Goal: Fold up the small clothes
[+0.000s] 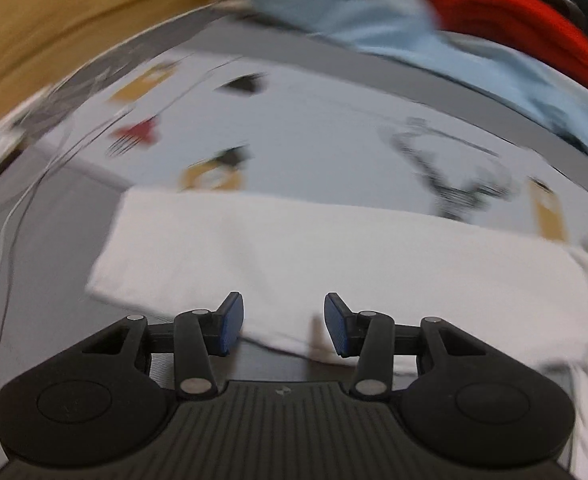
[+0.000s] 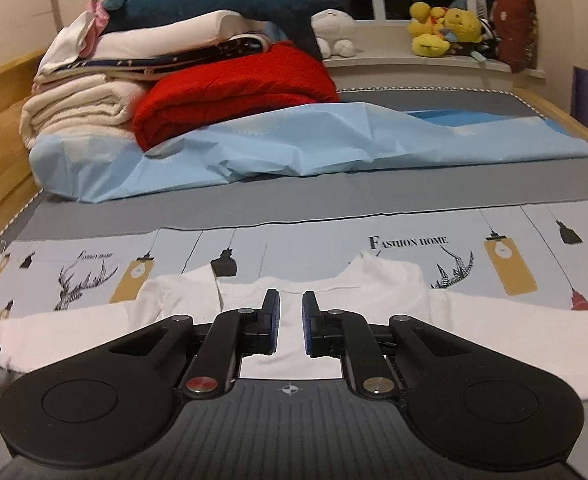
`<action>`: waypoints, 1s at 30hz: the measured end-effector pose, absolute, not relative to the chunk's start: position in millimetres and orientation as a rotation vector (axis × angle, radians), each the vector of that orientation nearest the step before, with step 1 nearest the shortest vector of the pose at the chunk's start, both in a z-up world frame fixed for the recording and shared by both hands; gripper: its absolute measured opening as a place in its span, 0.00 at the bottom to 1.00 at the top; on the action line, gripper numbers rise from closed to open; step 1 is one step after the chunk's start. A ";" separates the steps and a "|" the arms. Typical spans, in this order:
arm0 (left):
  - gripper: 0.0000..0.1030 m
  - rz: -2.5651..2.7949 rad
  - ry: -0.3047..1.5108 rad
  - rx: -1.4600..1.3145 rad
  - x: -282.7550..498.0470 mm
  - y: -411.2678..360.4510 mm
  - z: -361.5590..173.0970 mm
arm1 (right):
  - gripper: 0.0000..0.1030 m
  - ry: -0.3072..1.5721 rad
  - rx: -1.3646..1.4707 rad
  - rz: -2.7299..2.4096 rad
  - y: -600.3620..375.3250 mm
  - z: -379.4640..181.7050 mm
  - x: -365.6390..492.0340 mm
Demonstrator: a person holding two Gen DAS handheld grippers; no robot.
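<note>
One white garment [image 2: 378, 292] lies flat across the printed bedsheet [image 2: 314, 240], sleeves out to both sides. The left gripper [image 1: 283, 322] is spread wide over its near edge, blue pads [image 1: 231, 322] holding nothing; that view is blurred. The right gripper [image 2: 290, 322] hangs over the garment's middle, tongs nearly together with a slim gap; whether they pinch cloth I cannot tell. Only the right view shows, left to right, one stack of folded bedding [image 2: 93, 92], one shark plush [image 2: 221, 4], one red blanket [image 2: 233, 92], one pale blue sheet [image 2: 314, 148], and yellow plush toys [image 2: 442, 28] on the sill.
</note>
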State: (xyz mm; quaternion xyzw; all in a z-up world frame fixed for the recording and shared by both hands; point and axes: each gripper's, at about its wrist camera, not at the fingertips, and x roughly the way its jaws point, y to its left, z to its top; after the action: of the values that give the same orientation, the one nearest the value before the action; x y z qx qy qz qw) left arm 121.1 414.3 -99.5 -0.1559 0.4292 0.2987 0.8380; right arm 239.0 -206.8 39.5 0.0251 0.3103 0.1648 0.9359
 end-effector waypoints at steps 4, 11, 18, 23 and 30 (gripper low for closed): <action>0.51 0.803 0.922 -0.449 111.7 452.8 -114.0 | 0.12 0.652 0.016 0.354 -202.8 34.0 241.1; 0.64 0.935 0.896 -0.502 103.0 482.3 -126.9 | 0.12 0.696 -0.007 0.358 -200.8 21.8 247.1; 0.07 0.853 0.853 -0.375 128.2 459.2 -116.2 | 0.12 0.714 -0.024 0.369 -194.5 15.4 246.0; 0.07 0.675 0.751 -0.184 167.9 380.4 -77.1 | 0.12 0.721 -0.023 0.380 -188.6 15.6 243.4; 0.07 0.267 0.587 -0.106 215.5 200.2 -14.1 | 0.12 0.746 -0.010 0.350 -185.3 16.4 242.1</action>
State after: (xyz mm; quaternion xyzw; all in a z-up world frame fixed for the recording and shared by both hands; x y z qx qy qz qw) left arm 215.5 200.2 -14.1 -0.0522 0.2884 0.1313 0.9470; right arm 242.1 -185.3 16.4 -0.0051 0.3627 0.1701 0.9162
